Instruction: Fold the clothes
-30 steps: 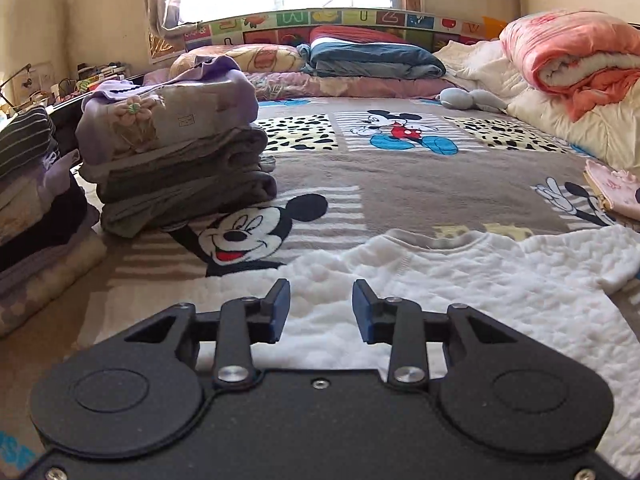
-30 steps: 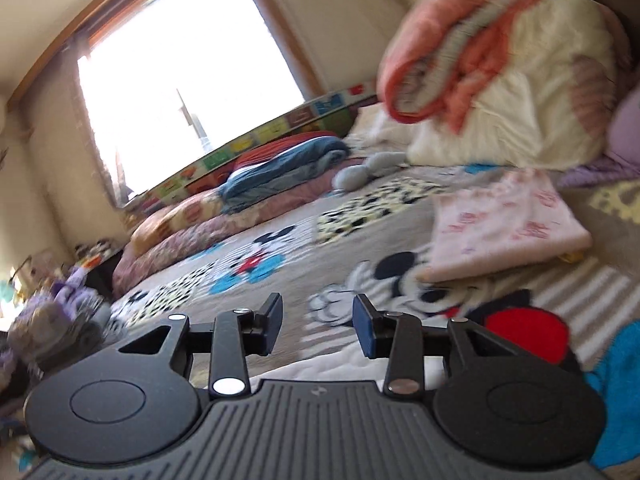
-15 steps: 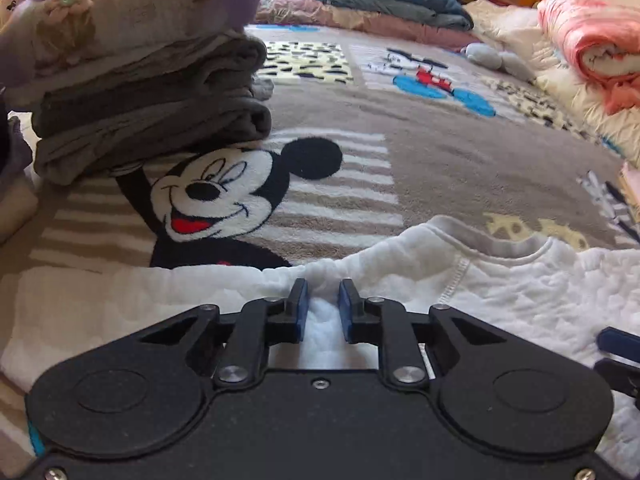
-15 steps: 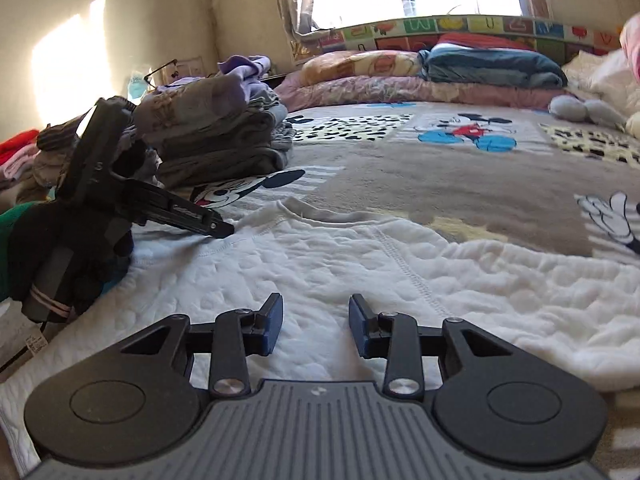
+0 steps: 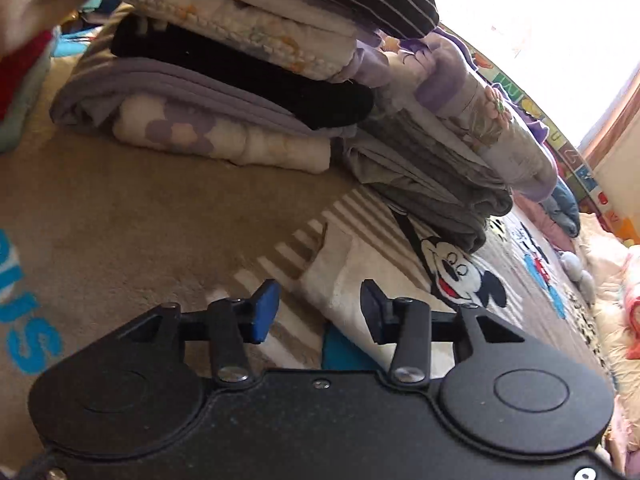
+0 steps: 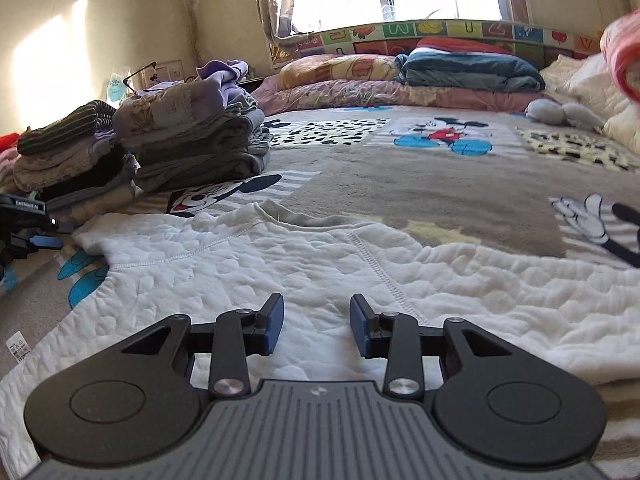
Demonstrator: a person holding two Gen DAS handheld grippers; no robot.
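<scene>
Bed covered by a cartoon-mouse blanket, bearing all the work. Largest task item: a white quilted sweatshirt spread front-up on the blanket directly before the person, neckline toward the window; the sleeve on the left appears turned in across the body, the other sleeve still runs out to the right, so by judgement folding of this garment has barely begun. Two stacks of folded clothes stand side by side at the left edge of the bed: a grey-and-lilac stack and a striped-topped stack, seen close and tilted from the left wrist view; these are judged finished work. What remains, as far as shown: the second sleeve, the body folds, and transfer to a stack. Right gripper poised low over the sweatshirt's chest, jaws apart, holding nothing. Left gripper off the garment's left side, aimed at the stacks, jaws spread wide and empty; a corner of pale cloth lies beneath it
</scene>
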